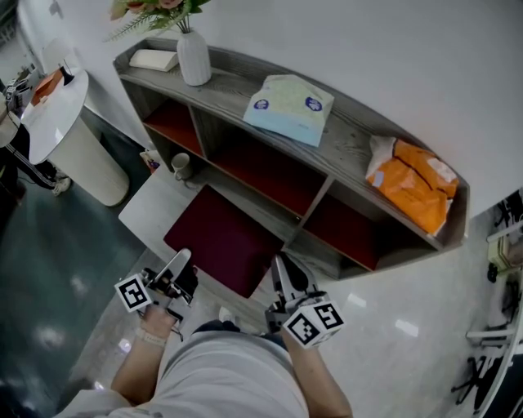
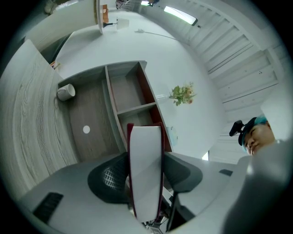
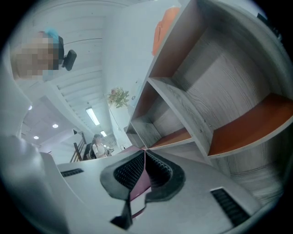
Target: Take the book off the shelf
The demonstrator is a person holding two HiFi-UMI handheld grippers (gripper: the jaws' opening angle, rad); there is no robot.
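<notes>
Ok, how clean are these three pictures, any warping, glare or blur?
Head view: the shelf bows into an arc, and the glossy floor carries pale glare patches. Left gripper view: fisheye, black corners, the book close, its white page edge soft. Right gripper view: same fisheye, shelf boards curved.

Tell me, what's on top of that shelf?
A vase of flowers, a flat white box, a tissue pack and an orange bag. Anything under the pack or bag is covered.

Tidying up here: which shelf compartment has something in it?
The lowest compartment at the vase end of the shelf: a white mug sits in it. The others that show look empty.
</notes>
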